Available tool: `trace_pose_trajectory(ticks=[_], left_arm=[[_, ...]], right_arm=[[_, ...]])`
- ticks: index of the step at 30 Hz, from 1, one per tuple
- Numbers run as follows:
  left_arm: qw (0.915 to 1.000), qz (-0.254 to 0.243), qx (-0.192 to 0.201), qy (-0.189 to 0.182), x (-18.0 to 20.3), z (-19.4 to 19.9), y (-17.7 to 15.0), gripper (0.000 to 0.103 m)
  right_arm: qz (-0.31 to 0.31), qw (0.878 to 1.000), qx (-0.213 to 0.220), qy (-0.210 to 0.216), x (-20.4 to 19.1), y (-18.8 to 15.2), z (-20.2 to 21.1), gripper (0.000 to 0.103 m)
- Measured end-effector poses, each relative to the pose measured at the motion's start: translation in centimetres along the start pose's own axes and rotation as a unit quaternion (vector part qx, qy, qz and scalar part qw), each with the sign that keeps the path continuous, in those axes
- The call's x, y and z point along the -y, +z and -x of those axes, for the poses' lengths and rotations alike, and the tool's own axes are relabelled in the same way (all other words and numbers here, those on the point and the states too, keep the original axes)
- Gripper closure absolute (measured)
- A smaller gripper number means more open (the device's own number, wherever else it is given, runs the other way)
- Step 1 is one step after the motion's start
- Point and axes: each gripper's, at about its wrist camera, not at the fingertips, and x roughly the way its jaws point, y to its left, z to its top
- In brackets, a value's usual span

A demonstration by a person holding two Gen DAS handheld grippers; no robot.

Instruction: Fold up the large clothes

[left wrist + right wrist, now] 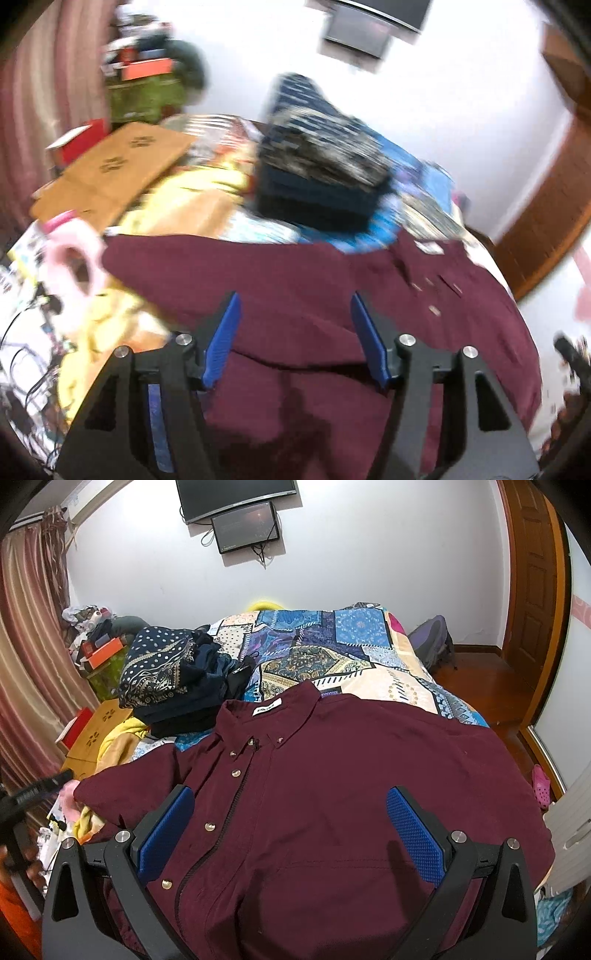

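While the dark maroon button-front cotton shirt [332,775] lay face-up on the patchwork-quilted bed [332,646], left gripper [295,332] and right gripper [291,834] hung open, empty, above it; a shallow pinch could drag the shirt askew.

Even, bright indoor light fills both fisheye views, with soft shadows and dark vignetted corners. The left wrist view is smeared by motion blur (worst toward the far wall); the right wrist view stays sharp, its edges bowed.

A matt maroon cloth shirt [332,775] is seen; textured blue pads [415,834] are borne by black plastic fingers with metal bolts.
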Motion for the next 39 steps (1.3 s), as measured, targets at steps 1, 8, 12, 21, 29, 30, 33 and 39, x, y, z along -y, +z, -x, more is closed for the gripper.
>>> trace_pose_trajectory(ticks=[1,8,12,21,29,30,33,39], left_arm=[[0.9998,0.019,0.003,0.011,-1.4,-0.2,0.5,0.042],[0.9914,0.128,-0.015,0.024,-9.2,-2.9,1.2,0.042],[0.9828,0.175,-0.056,0.018,-12.0,-6.4,0.1,0.042],[0.9573,0.264,-0.112,-0.035,-15.7,-12.3,-2.0,0.042],[0.9663,0.224,-0.126,-0.01,-14.3,-15.2,-1.2,0.059],[0.9674,0.218,-0.129,-0.007,-14.1,-15.5,-1.2,0.07],[0.9769,0.179,-0.115,0.019,-12.9,-15.2,-0.7,0.09],[0.9916,0.113,-0.056,0.03,-9.4,-11.8,1.7,0.094]], right_arm=[[0.001,1.0,-0.002,-0.002,0.0,0.0,-0.2,0.0],[0.004,1.0,-0.012,-0.017,-0.1,0.2,-1.1,0.0],[0.007,0.999,-0.024,-0.024,-0.4,0.3,-2.0,0.0],[0.036,0.998,-0.039,-0.042,-1.5,0.6,-3.4,0.0],[0.05,0.997,-0.048,-0.041,-1.9,0.6,-4.2,0.0],[0.049,0.997,-0.05,-0.04,-1.8,0.6,-4.3,0.0],[0.044,0.997,-0.049,-0.037,-1.7,0.6,-4.2,0.0],[0.042,0.997,-0.034,-0.049,-1.0,0.9,-3.6,0.0]])
